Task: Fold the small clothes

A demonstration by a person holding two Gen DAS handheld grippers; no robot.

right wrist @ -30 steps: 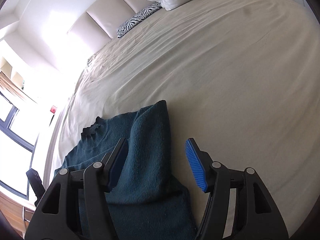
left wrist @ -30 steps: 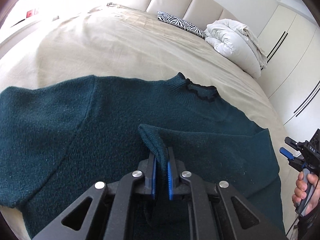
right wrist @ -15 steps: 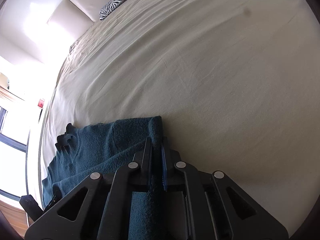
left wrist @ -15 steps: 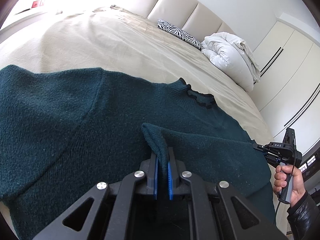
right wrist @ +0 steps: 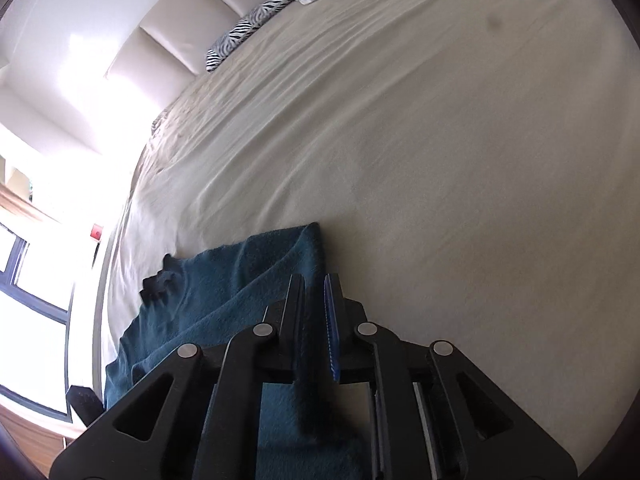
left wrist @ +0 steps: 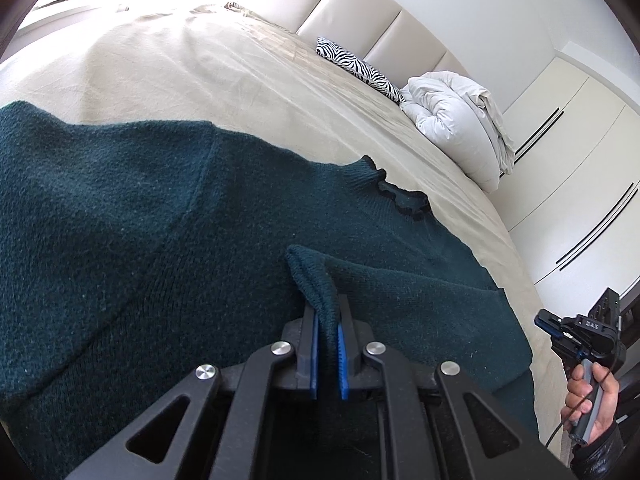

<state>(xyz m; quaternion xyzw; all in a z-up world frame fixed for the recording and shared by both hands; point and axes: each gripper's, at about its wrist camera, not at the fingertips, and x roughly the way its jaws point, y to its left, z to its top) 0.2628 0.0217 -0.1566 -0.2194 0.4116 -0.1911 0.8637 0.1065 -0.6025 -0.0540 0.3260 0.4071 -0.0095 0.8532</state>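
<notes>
Already, 1 fold is begun: a dark teal knitted sweater (left wrist: 168, 240) lies spread on the beige bed (left wrist: 248, 92), its edges clamped by the left gripper (left wrist: 328, 344) and right gripper (right wrist: 316, 320). Further folds are judged outstanding.

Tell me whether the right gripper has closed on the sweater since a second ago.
Yes. The right gripper, then wide open over the sweater, now pinches its edge beside the bedsheet, though its jaws are opening slightly.
</notes>
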